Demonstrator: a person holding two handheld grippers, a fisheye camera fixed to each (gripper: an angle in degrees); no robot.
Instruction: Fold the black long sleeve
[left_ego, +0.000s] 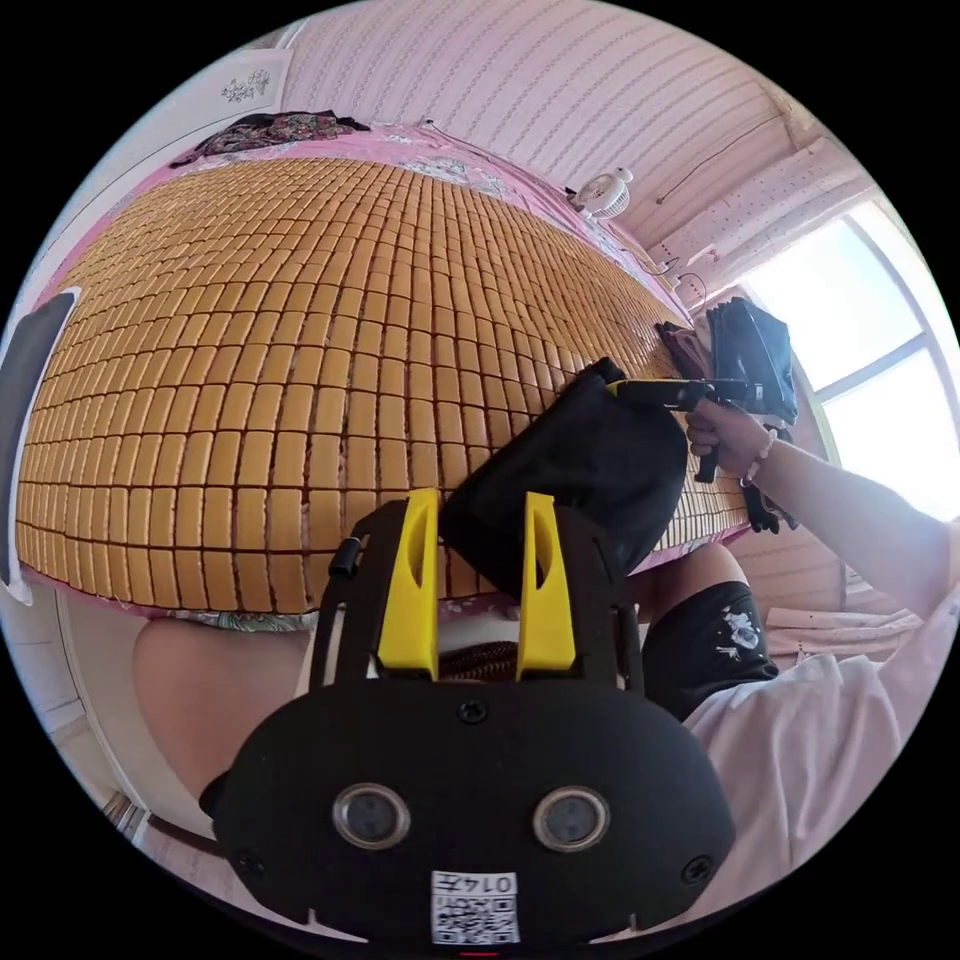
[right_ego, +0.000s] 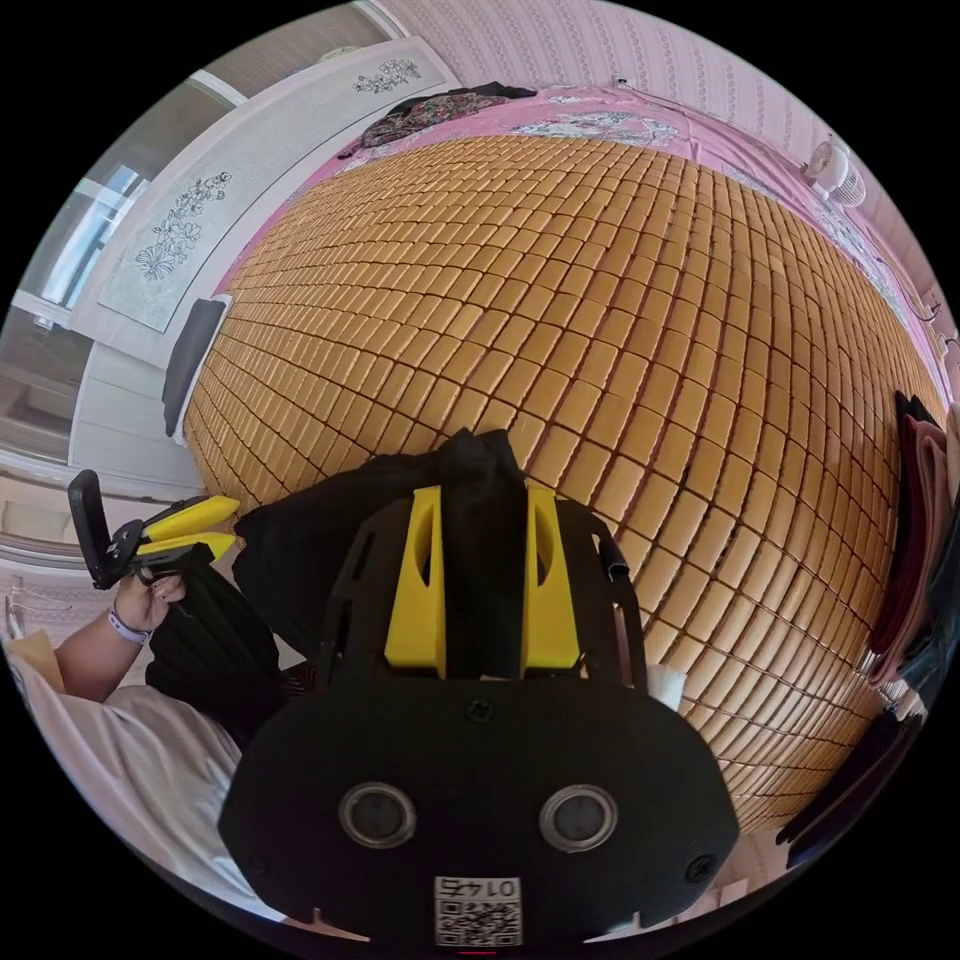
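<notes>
Here, black long sleeve (left_ego: 590, 470) bunched and lifted over near edge of bamboo mat (left_ego: 300, 350) on bed, stretched between both grippers. Left gripper (left_ego: 478, 560) with yellow jaws narrow, cloth corner running between them; whether both press on it cannot be told. In right gripper view, right gripper (right_ego: 483, 570) clamped on a ridge of the same fabric, cloth rising past jaw tips. Other dark clothes (right_ego: 915, 520) piled at mat's right edge.

My left cam sits low at the bed's near edge, facing across the bamboo mat (left_ego: 300, 330); right cam does likewise, closer in. Both share the mat (right_ego: 620, 330) & black long sleeve (left_ego: 590, 470).
</notes>
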